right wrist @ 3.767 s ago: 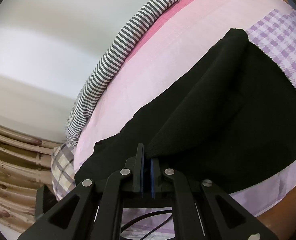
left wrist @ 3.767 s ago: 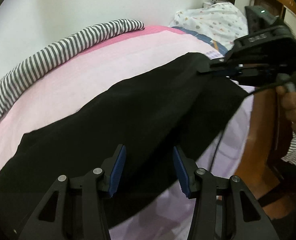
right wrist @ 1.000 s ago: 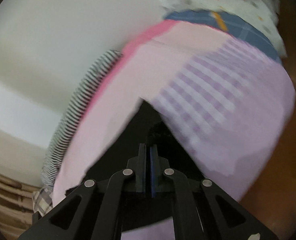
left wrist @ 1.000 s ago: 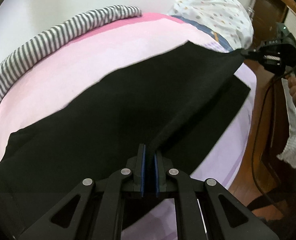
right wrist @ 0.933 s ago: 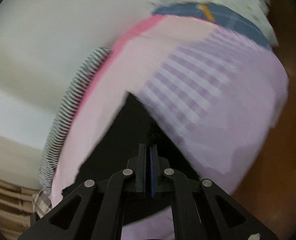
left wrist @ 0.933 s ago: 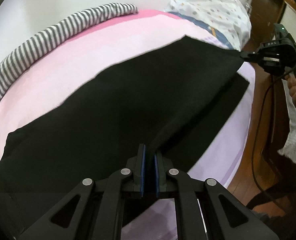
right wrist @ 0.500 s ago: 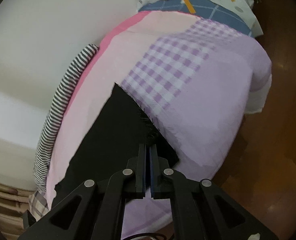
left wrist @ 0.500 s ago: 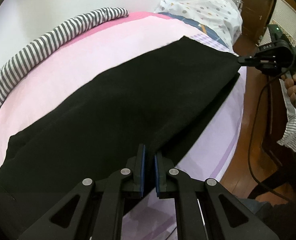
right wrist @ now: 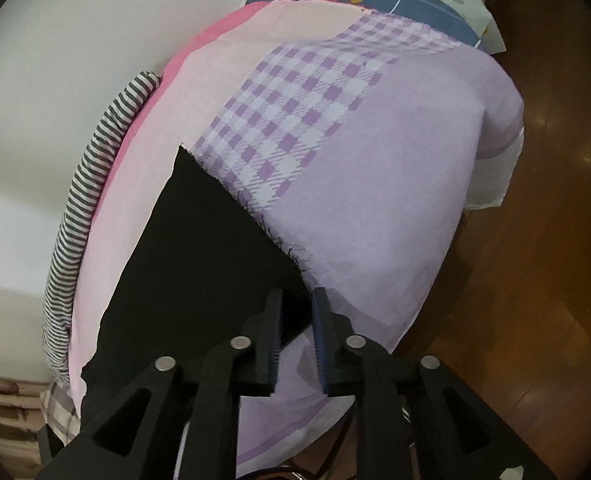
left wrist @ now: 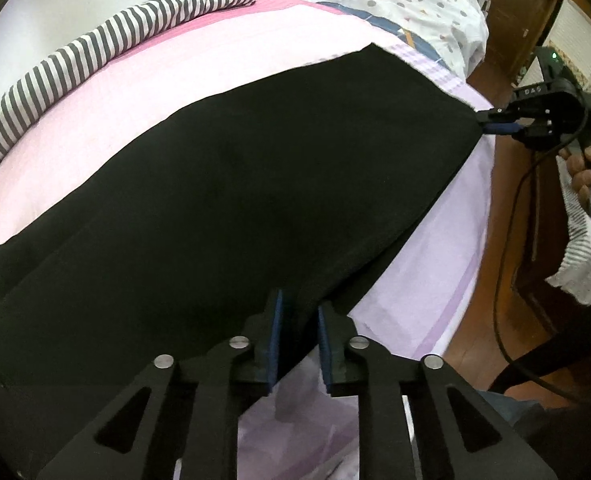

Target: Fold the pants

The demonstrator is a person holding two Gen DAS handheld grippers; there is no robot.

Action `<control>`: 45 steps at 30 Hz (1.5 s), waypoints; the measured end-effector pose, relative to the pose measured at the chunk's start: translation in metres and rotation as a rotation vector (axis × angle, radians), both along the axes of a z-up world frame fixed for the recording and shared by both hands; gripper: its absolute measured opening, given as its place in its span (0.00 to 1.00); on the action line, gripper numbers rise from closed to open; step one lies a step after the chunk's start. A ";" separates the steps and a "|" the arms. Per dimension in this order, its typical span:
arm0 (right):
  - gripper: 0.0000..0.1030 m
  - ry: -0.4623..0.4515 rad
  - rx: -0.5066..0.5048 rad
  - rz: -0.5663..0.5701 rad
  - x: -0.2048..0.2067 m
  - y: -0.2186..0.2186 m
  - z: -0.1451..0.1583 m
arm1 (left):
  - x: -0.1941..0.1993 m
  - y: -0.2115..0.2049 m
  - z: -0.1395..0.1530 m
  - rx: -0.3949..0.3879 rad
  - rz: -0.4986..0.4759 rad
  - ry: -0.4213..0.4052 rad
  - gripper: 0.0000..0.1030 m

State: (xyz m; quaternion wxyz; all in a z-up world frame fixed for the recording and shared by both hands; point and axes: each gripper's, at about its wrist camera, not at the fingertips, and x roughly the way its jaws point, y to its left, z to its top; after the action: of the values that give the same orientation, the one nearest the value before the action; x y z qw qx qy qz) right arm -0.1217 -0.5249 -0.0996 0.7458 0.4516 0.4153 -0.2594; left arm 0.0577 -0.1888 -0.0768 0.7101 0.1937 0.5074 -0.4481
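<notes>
The black pants [left wrist: 231, 200] lie flat across the bed, one leg folded over the other. My left gripper [left wrist: 298, 312] is open, its jaws a small gap apart, with the pants' near edge between the blue pads. My right gripper [right wrist: 296, 304] is also open by a small gap at the pants' [right wrist: 203, 260] frayed hem corner. In the left wrist view the right gripper [left wrist: 495, 124] sits at the far right corner of the pants.
The bed has a pink sheet [left wrist: 215, 52] and a lilac checked section [right wrist: 303, 120]. A striped cloth roll [left wrist: 95, 48] lies along the wall. A dotted quilt [left wrist: 407, 4] lies at the bed's end. Wooden floor [right wrist: 535, 240] is to the right.
Both grippers carried the upper leg toward the bed's near edge, laid it over the lower leg, then opened their jaws a little. The cloth now lies flat.
</notes>
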 end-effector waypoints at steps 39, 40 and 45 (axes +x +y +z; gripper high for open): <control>0.34 -0.011 0.046 1.423 0.409 0.412 -0.015 | 0.099 0.276 -0.005 -0.026 0.690 -0.055 0.55; 0.34 -0.013 0.049 1.446 0.409 0.416 -0.018 | 0.098 0.278 -0.005 -0.029 0.689 -0.052 0.55; 0.07 -0.076 -0.038 1.466 0.412 0.424 -0.009 | 0.089 0.279 -0.003 -0.021 0.683 -0.053 0.55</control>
State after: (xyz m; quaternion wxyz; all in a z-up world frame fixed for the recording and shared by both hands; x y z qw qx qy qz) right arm 0.2907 -0.1008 -0.1083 0.7494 0.0535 0.5802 0.3146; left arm 0.1465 0.0900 -0.0793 0.8339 0.0168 0.5198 -0.1847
